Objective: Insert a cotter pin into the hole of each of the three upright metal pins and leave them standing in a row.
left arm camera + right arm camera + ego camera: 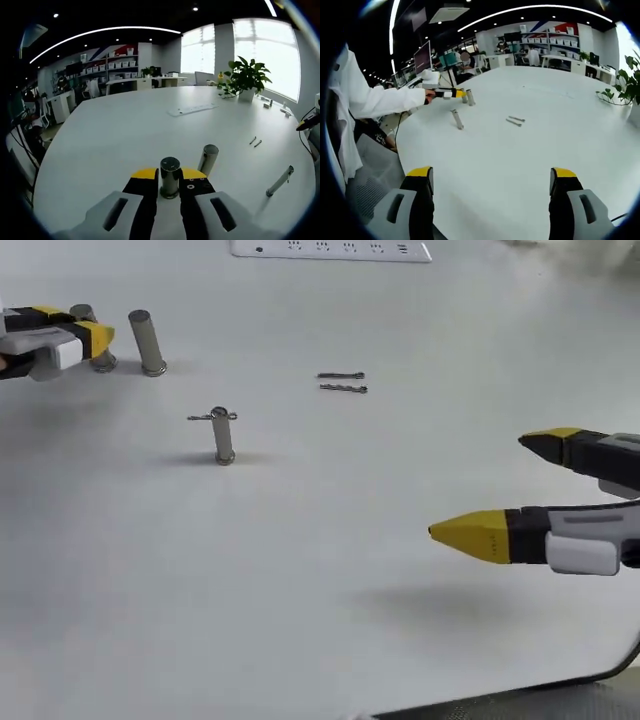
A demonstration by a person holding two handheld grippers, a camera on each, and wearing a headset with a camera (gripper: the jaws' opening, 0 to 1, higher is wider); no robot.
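here, left gripper (pixel 169 176) jaws clamp the first metal pin (pixel 170 187), second metal pin (pixel 208 159) just beside. third metal pin (pixel 223 437), cotter pin (pixel 208 417) through it, stands apart. two loose cotter pins (pixel 342 382) lie mid-bench. right gripper (pixel 475 485), jaws wide apart, hovers over open bench (pixel 300 590) near its front edge.

No lettering, brand or number can be read on the white workbench (pixel 300 570). The power strip (pixel 330 249) at its far edge shows no legible marking. Boxes on the distant shelves (pixel 117 65) are perhaps labelled, but too small to tell.
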